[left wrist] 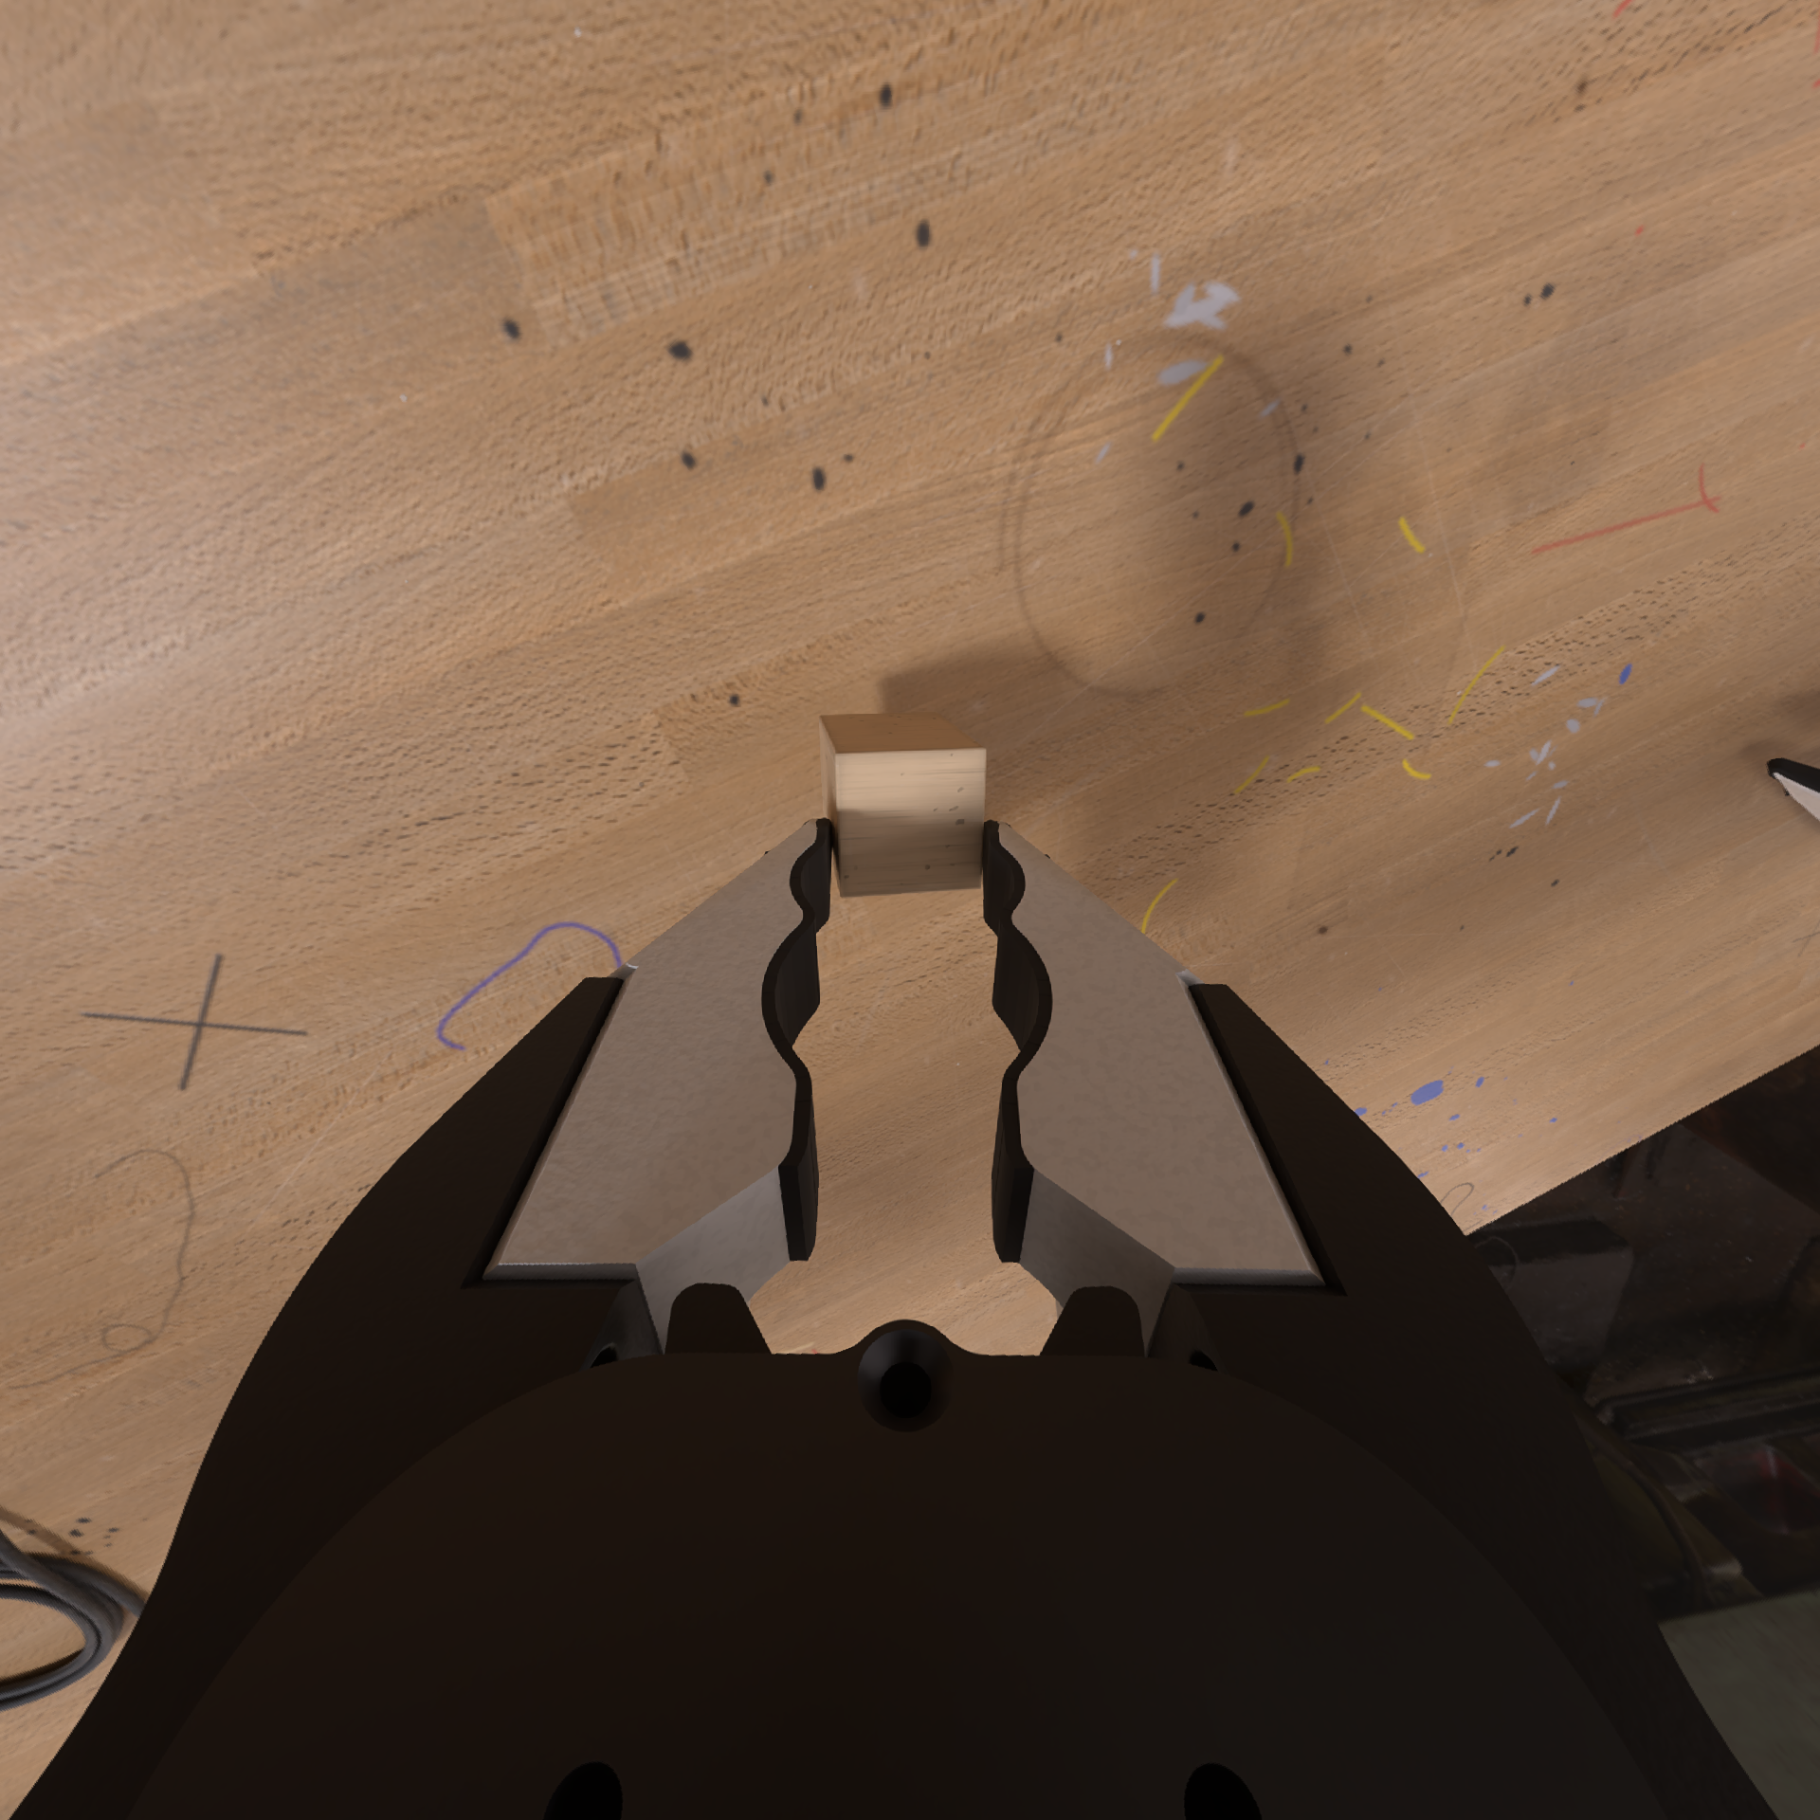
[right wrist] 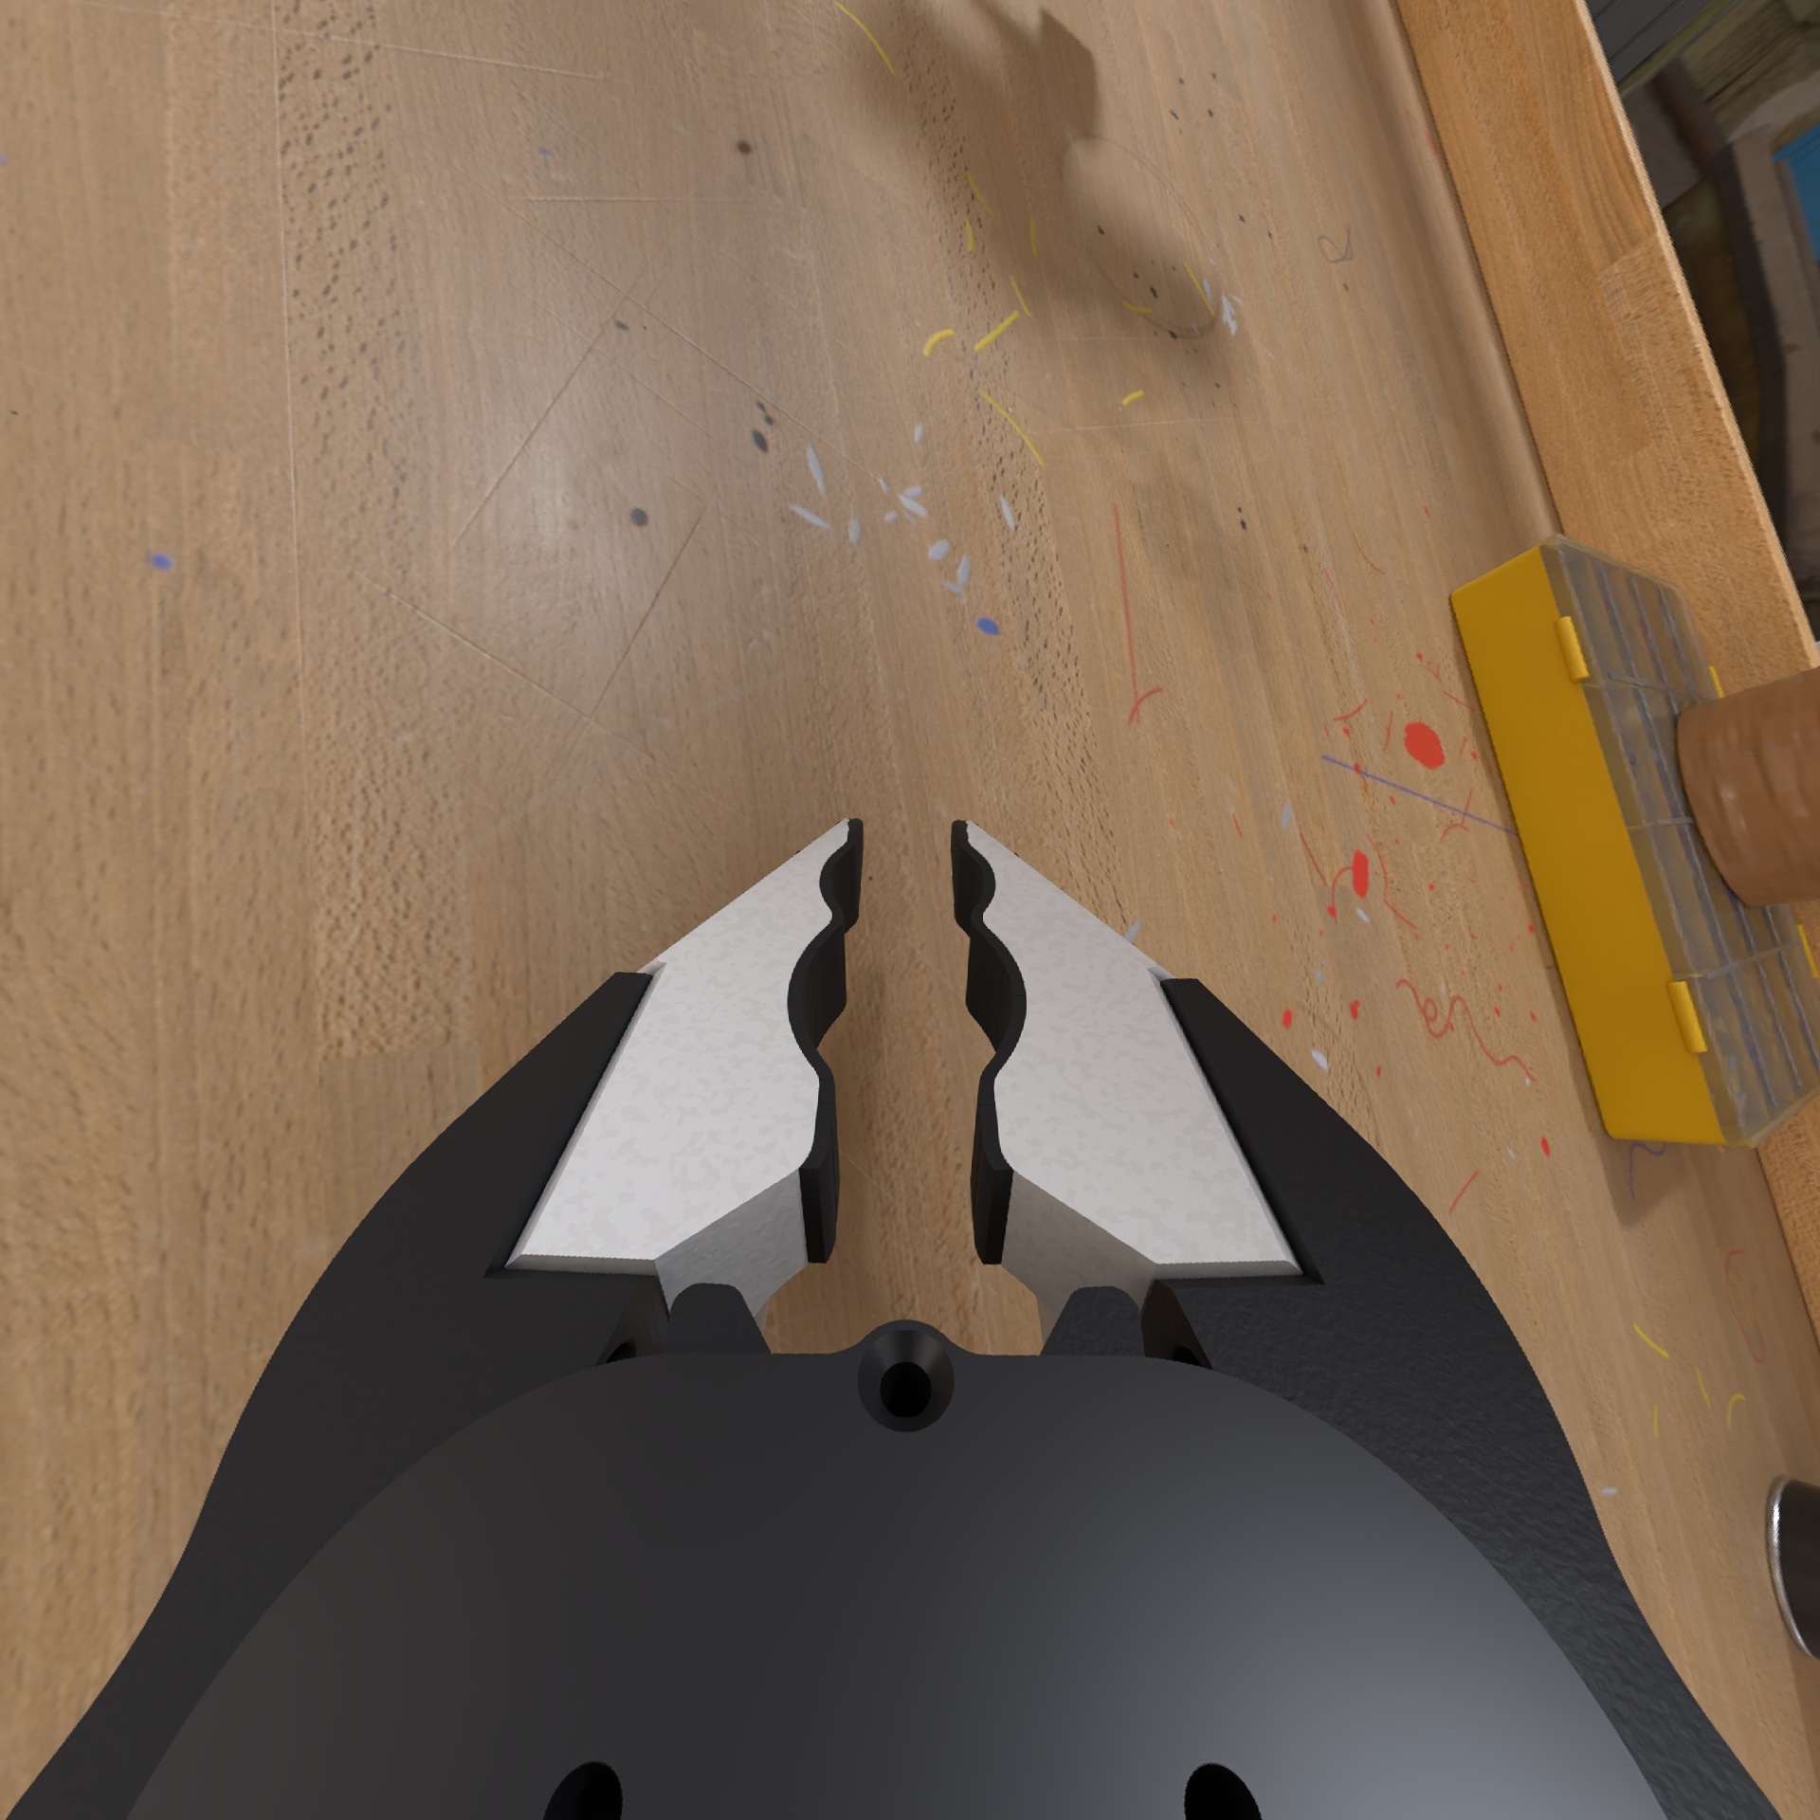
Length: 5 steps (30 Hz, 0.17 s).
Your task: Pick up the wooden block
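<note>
The wooden block (left wrist: 906,788) is a small pale cube in the middle of the left wrist view. My left gripper (left wrist: 906,849) is shut on it, both fingertips pressed against its lower sides. The block casts a shadow on the wooden workbench (left wrist: 492,591) just behind it; I cannot tell whether it is off the surface. My right gripper (right wrist: 906,837) is open with a narrow gap and holds nothing; it hangs over bare bench top (right wrist: 394,689). The block does not show in the right wrist view.
A yellow organiser box with a clear lid (right wrist: 1576,886) lies at the right by a raised wooden rail, with a brown wooden handle (right wrist: 1763,788) over it. A metal round rim (right wrist: 1797,1566) shows at lower right. The bench edge (left wrist: 1576,1172) and grey cables (left wrist: 59,1615) are near the left gripper.
</note>
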{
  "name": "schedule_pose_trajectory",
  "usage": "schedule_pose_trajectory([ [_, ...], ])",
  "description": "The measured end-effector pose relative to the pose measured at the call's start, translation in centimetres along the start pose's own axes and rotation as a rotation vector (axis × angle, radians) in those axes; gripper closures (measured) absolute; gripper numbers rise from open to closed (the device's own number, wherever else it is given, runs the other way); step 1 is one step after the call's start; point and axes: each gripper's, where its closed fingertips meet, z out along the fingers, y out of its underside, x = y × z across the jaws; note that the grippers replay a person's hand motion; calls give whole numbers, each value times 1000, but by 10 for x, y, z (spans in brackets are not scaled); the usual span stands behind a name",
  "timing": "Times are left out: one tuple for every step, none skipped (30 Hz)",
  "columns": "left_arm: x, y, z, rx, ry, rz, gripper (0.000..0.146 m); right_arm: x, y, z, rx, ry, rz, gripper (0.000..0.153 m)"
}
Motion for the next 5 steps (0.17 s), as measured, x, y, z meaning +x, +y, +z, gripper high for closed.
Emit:
schedule_pose_trajectory([
  [1,-1,-1,6,0,4,116,0,0,0,1,-4,1,135],
  [2,-2,-4,20,-2,5,116,0,0,0,2,-7,3,135],
  [3,-5,-7,44,-6,6,116,0,1,0,4,-8,7,135],
  [4,-9,-12,78,-7,9,116,1,1,-1,8,-10,13,135],
  [5,-12,-17,114,-4,12,116,1,1,-1,12,-10,19,135],
])
